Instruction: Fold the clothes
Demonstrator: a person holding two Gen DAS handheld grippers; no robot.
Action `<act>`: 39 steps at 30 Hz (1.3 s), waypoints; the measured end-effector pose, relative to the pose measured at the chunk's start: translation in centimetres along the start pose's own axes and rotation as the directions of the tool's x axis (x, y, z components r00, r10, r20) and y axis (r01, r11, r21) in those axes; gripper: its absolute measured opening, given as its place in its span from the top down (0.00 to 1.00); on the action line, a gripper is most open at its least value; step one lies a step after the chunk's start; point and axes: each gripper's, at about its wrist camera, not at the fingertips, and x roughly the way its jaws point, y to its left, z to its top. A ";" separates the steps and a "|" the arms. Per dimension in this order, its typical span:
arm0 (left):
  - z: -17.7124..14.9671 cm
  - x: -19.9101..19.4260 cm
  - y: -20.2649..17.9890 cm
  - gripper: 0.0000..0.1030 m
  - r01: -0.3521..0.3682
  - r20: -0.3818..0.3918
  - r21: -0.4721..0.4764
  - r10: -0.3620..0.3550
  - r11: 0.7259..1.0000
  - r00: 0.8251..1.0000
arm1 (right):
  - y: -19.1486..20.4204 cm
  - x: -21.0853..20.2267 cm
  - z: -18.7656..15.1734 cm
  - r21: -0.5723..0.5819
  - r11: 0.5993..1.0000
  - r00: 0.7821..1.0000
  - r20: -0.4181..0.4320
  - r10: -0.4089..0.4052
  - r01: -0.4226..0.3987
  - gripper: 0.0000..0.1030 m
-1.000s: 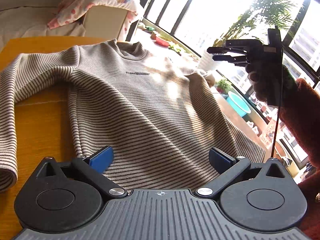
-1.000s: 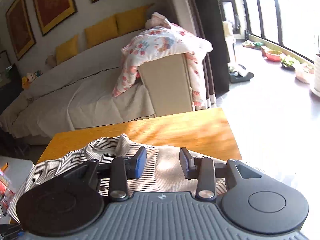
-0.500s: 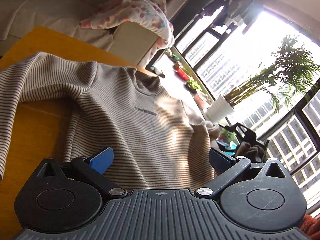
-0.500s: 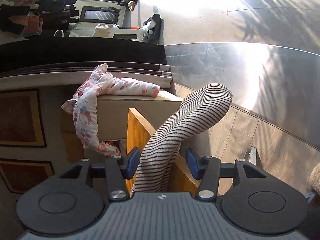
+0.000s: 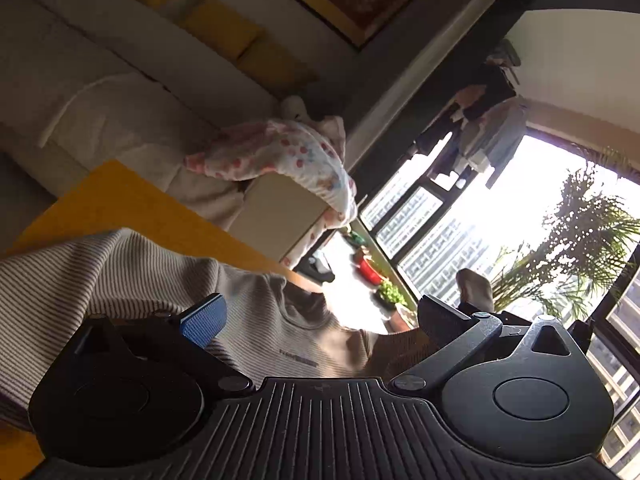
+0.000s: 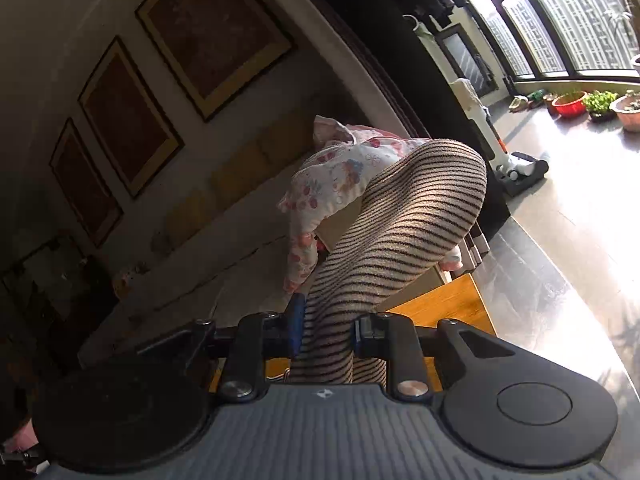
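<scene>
Table edge; right gripper clamps sleeve

- The sweater carries a short line of dark print on its chest, at about 6 o'clock in the left wrist view; it seems to begin "Fre", and the remaining letters are too blurred to read.
- Nothing legible shows in the right wrist view.
</scene>
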 end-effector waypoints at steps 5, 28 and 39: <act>-0.7 -0.4 1.5 0.00 -0.008 -0.049 -0.038 0.007 0.999 0.999 | 11.3 3.4 -4.0 -0.526 0.848 0.964 -0.249 -0.090 -0.057 0.67; -3.3 -0.8 4.1 0.00 -0.013 -0.228 0.082 0.032 0.997 0.973 | 22.3 7.4 -21.2 -0.954 0.243 0.950 -0.231 -0.211 -0.178 0.54; -1.9 -3.1 6.2 0.00 -0.038 -0.170 0.059 0.048 0.998 0.984 | 15.3 6.4 -6.2 -0.471 0.876 0.979 -0.104 -0.177 0.108 0.94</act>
